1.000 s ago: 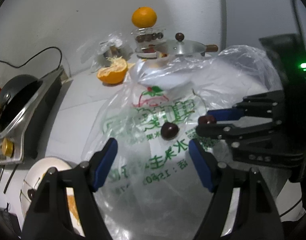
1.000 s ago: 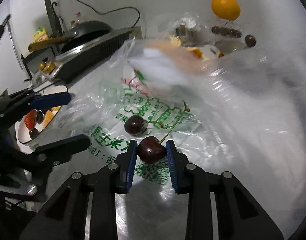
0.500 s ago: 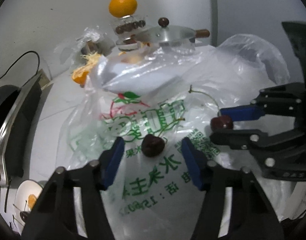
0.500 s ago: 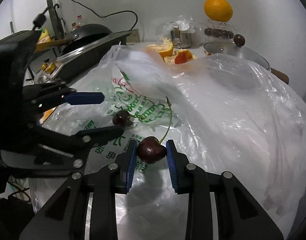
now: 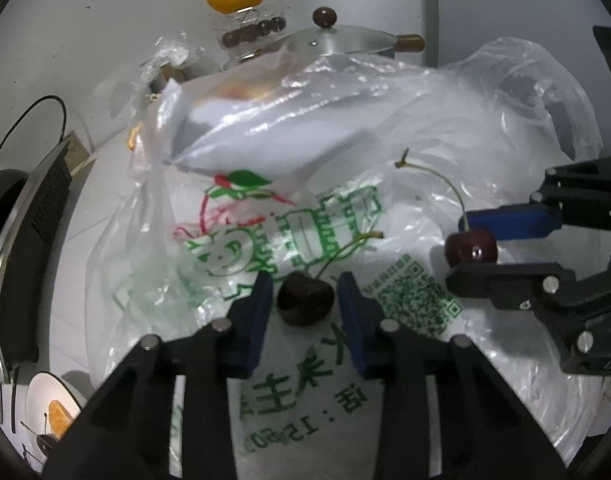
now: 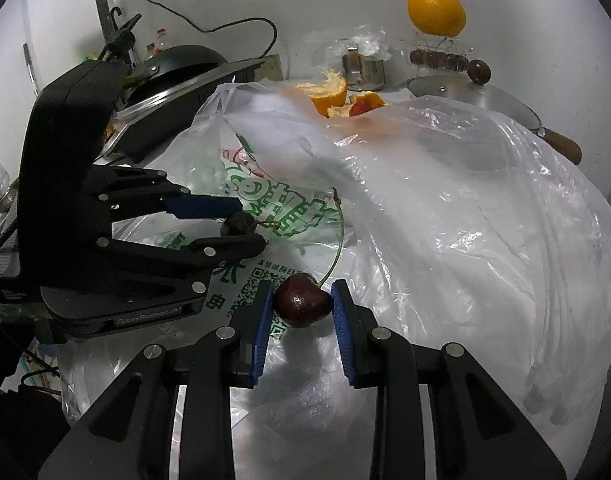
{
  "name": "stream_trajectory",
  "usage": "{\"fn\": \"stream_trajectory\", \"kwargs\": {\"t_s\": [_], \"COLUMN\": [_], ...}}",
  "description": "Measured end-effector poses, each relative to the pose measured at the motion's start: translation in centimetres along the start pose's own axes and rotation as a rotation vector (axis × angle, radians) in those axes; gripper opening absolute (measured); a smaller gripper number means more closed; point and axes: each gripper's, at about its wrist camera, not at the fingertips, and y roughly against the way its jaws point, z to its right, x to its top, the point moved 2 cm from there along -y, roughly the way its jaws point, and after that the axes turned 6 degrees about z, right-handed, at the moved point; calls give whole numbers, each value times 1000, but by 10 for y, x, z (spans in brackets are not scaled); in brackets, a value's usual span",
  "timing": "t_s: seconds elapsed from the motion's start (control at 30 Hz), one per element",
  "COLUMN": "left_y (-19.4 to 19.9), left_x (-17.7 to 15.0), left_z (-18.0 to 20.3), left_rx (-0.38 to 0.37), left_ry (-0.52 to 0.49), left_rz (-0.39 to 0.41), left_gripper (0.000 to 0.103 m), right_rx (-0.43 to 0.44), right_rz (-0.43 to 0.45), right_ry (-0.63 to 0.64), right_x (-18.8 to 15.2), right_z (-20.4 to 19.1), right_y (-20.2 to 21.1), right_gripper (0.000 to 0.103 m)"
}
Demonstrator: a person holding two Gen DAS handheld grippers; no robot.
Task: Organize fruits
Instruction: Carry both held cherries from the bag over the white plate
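Two dark cherries lie on a clear plastic bag (image 5: pixel 345 184) with green print. My left gripper (image 5: pixel 305 300) has its blue pads around one cherry (image 5: pixel 304 298), with small gaps either side. In the right wrist view the left gripper (image 6: pixel 237 224) shows at the left with that cherry (image 6: pixel 238 224) between its fingers. My right gripper (image 6: pixel 302 304) is shut on the other cherry (image 6: pixel 302 305), whose long stem curves upward. In the left wrist view the right gripper (image 5: pixel 471 246) holds this cherry (image 5: pixel 470 246) at the right.
A whole orange (image 6: pixel 436 11) sits on a glass stand at the back wall. A cut orange half (image 6: pixel 325 94) and a pan lid (image 6: pixel 473 98) lie behind the bag. A black wok on a stove (image 6: pixel 177 68) is at the left. A white plate (image 5: pixel 49 412) with fruit is at lower left.
My left gripper has moved forward and narrowed around the loose cherry on the bag. My right gripper still holds its cherry, now a little higher over the bag.
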Motion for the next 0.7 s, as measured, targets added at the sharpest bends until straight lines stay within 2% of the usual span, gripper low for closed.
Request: {"fn": "stream_trajectory", "kwargs": {"t_s": [0.1,0.7], "left_y": [-1,28], "left_x": [0,-3], "left_z": [1,4], "left_rx": [2,-35], "left_ry": [-9,8], "left_rz": [1,39], "left_gripper": [29,29], "right_rx": [-4,-29], "right_rz": [-1,6], "right_ry": [-1,19], "right_x": [0,4], "right_z": [0,-13], "right_y": [0,4], "right_gripper": [31,31]}}
